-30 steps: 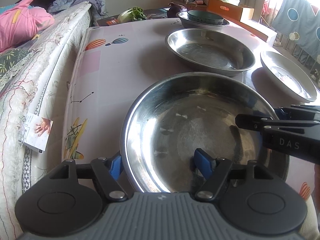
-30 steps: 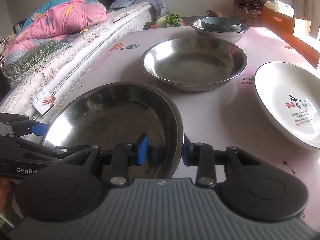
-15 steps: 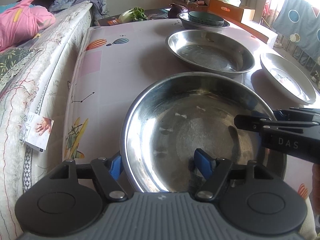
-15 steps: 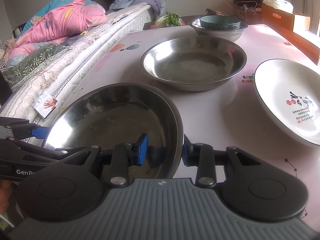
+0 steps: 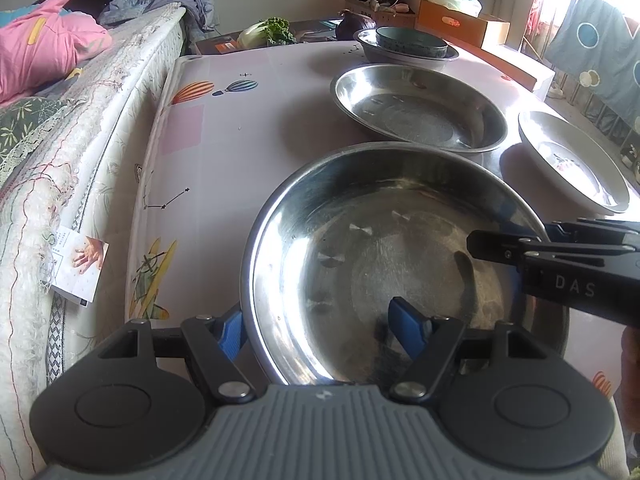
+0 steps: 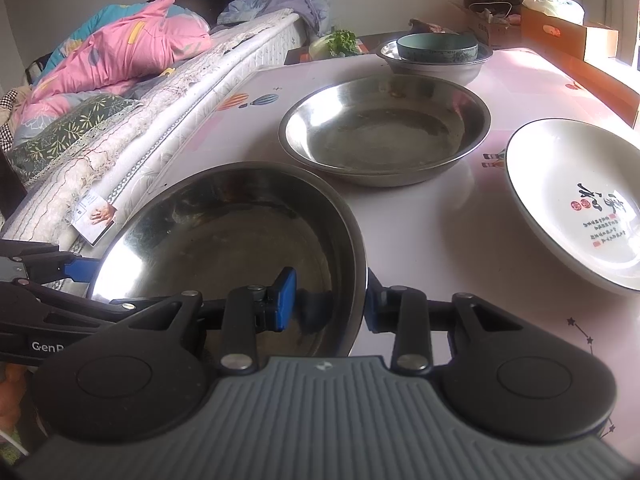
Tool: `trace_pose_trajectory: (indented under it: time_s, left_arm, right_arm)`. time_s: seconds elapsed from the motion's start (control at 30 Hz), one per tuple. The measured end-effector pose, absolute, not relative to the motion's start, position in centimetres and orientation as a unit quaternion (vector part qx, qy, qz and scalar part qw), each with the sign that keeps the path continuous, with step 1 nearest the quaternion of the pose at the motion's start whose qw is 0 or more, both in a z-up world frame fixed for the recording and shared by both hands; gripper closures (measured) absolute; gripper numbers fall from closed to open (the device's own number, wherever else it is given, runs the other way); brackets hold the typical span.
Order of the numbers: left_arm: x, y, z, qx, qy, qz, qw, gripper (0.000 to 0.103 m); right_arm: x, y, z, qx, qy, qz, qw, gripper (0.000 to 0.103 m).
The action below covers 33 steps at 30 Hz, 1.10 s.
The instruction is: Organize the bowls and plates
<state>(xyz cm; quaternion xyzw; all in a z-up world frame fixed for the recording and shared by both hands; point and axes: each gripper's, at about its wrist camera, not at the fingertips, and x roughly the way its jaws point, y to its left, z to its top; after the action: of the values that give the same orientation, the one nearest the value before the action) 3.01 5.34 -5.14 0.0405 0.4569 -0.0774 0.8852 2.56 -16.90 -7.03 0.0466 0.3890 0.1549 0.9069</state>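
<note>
The nearest steel basin (image 5: 400, 264) sits at the near edge of the pink patterned table (image 5: 224, 128), its wide polished rim straddled on two sides. The left gripper (image 5: 320, 330) stands wide across the basin's left-hand rim, one blue pad outside the wall and the other well inside over the bottom; its pads do not visibly press on the metal. The right gripper (image 6: 330, 300) is set narrower over the opposite rim, with its outer pad right against the outside wall and its inner pad a little off the inside wall, so whether it truly pinches the rim cannot be told. Each gripper shows in the other's view as a black arm reaching in from the side. Just beyond the near basin lies a second steel basin (image 6: 384, 132), close to it but apart. To the right of both rests a white plate (image 6: 576, 200) with printed characters on its face. At the far end of the table a teal bowl (image 6: 438, 47) sits inside a steel dish (image 6: 436, 65). A mattress (image 6: 132, 148) with a pink quilt (image 6: 120, 52) runs along the table's left side, and cardboard boxes (image 6: 568, 34) stand behind.
</note>
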Motion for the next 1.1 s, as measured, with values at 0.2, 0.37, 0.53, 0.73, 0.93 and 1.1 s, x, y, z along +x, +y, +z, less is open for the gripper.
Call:
trace_pose_trajectory:
  time_s: [0.2,0.37,0.53,0.73,0.93,1.1]
  left_arm:
    - [3.0,5.4,-5.2,0.041,0.457,-0.078,0.885,0.03]
    - [3.0,5.4,-5.0,0.04,0.457,-0.077,0.886,0.03]
    - [3.0,5.4,-4.9,0.039,0.455,-0.076,0.886,0.03]
    - [3.0,5.4,-4.6,0.038,0.454,-0.076,0.887,0.03]
    - [3.2,5.3,-3.9,0.04,0.449,-0.075,0.89,0.03]
    - [3.6,5.0,-3.1,0.042,0.443,-0.075,0.893,0.03]
  right_arm:
    - [2.6,-16.9,-7.0,0.047,0.389,0.155,0.907,0.07]
    - [2.6,-16.9,-7.0,0.048,0.389,0.155,0.907,0.07]
    - [2.6,-16.9,-6.9,0.049,0.389,0.155,0.907,0.069]
    - [2.6,-17.0,-6.6,0.053,0.388,0.156,0.907,0.069]
    - [2.7,-17.0,-6.1,0.056,0.383,0.156,0.909,0.069]
    - [3.0,-17.3,-5.6,0.062,0.377,0.155,0.911,0.069]
